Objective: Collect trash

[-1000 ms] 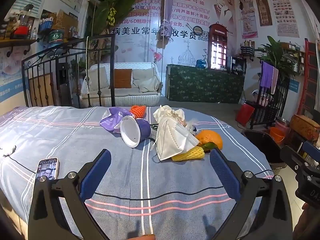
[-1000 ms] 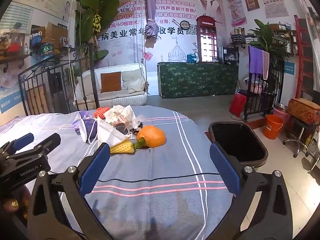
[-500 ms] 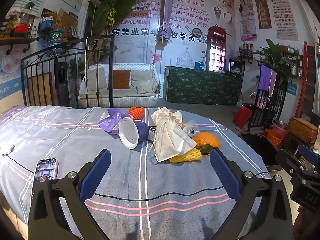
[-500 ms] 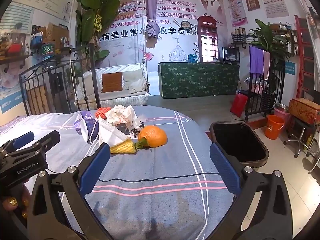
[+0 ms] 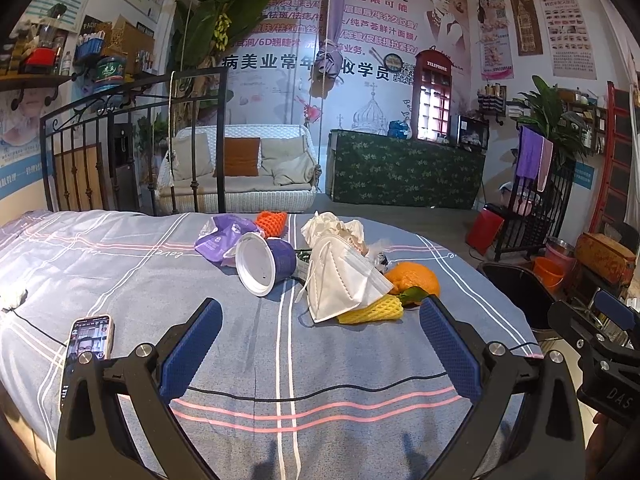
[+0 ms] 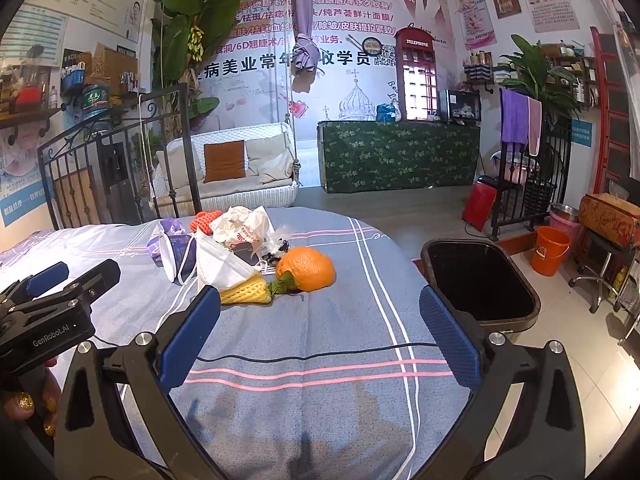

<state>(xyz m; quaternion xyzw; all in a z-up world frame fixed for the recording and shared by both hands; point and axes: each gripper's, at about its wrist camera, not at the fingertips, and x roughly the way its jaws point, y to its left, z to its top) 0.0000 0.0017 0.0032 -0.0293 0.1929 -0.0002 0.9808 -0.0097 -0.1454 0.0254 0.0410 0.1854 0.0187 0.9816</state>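
A heap of trash lies on the blue striped bedsheet (image 5: 168, 280): a purple cup (image 5: 266, 262) on its side, a purple wrapper (image 5: 218, 234), a white face mask (image 5: 340, 280), crumpled white paper (image 5: 332, 224), yellow foam netting (image 5: 372, 310), red foam netting (image 5: 272, 222) and an orange (image 5: 412, 276). My left gripper (image 5: 320, 344) is open and empty, short of the heap. My right gripper (image 6: 320, 332) is open and empty, near the orange (image 6: 306, 268) and the mask (image 6: 220, 264). A black bin (image 6: 478, 280) stands beside the bed at right.
A phone (image 5: 86, 346) lies on the sheet at left. A thin black cable (image 5: 320, 390) runs across the sheet in front of both grippers. An iron bed frame (image 5: 132, 148) rises behind. An orange bucket (image 6: 550, 250) and a stool (image 6: 604, 264) stand on the floor.
Both grippers have edged slightly forward towards the heap and stay open. The trash has not moved.
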